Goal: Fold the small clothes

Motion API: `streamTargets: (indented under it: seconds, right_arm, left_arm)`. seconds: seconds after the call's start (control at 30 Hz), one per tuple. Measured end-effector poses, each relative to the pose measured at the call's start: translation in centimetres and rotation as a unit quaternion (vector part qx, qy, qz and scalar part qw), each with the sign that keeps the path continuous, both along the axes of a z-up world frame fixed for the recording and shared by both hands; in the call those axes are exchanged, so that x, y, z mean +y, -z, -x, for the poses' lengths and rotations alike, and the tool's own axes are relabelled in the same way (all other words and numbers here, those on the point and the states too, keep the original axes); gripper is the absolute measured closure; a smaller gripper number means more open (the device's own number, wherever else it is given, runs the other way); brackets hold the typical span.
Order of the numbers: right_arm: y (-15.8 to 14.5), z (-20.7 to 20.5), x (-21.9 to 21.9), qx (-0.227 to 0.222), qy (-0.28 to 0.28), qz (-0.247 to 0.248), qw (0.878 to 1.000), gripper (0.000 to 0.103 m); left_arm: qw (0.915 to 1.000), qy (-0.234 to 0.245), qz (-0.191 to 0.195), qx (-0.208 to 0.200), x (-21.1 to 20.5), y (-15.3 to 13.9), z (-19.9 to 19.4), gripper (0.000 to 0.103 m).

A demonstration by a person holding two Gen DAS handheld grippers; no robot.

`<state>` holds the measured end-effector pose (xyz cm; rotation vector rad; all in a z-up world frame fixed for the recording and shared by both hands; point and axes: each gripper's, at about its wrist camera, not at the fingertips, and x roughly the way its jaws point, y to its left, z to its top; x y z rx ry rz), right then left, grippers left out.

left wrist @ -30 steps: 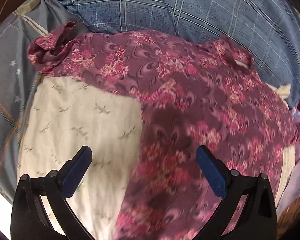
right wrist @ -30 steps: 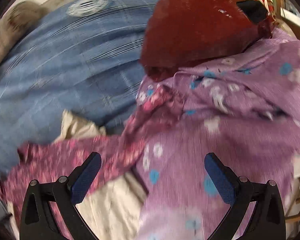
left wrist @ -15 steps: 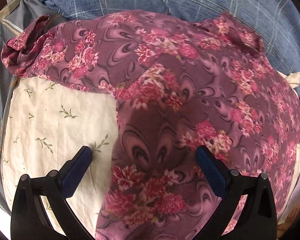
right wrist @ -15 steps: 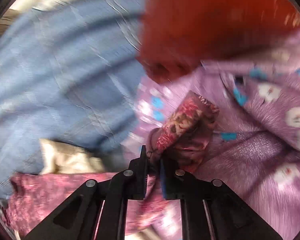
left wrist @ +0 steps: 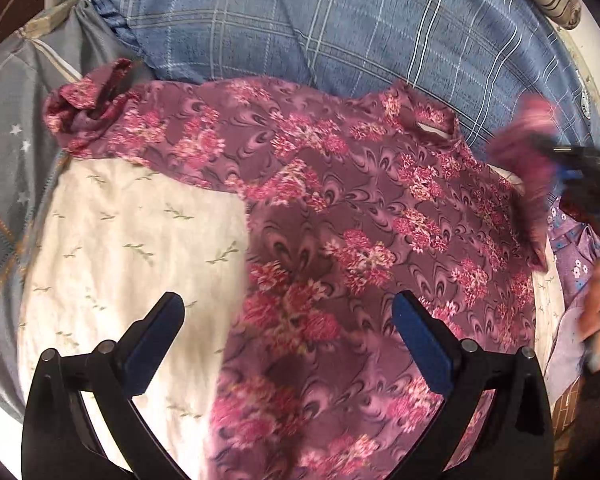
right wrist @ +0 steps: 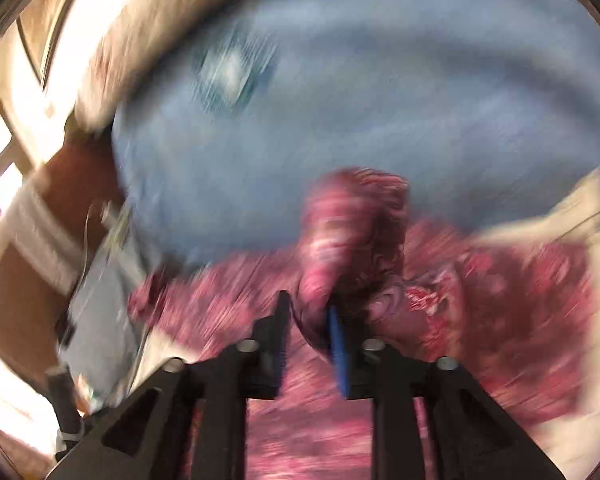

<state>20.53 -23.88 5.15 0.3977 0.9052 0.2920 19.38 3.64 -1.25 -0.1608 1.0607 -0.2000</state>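
Between the right tongs (right wrist: 308,320), clamped on its sleeve, hangs the purple floral thin-fabric blouse (left wrist: 340,220), now lifted off the lilac flowered garment (left wrist: 572,248). Left tongs (left wrist: 288,332) hover apart above the blouse, which lies on a cream leaf-print cloth (left wrist: 120,240) beside a blue checked quilt (left wrist: 300,20).

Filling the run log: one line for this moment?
left gripper: open, above floral top | right gripper: shut on sleeve | right view blurred
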Motion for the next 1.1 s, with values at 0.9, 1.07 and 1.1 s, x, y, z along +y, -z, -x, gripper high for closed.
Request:
streamTargets:
  seconds: [0.9, 1.07, 1.1]
  right_arm:
    - [7.2, 13.2, -19.1, 0.073, 0.198, -0.173, 0.962, 0.022]
    - [8.1, 12.3, -20.0, 0.051, 0.198, -0.228, 0.952, 0.023]
    - [8.4, 11.8, -19.9, 0.052, 0.199, -0.232, 0.951, 0.023]
  left_arm:
    - [0.9745, -0.025, 0.177, 0.136, -13.5, 5.3, -8.7, 0.0]
    - [0.9689, -0.029, 0.219, 0.111, -14.2, 4.2, -10.9, 0.087]
    - [0.9684, -0.017, 0.222, 0.113, -14.5, 3.9, -11.4, 0.095]
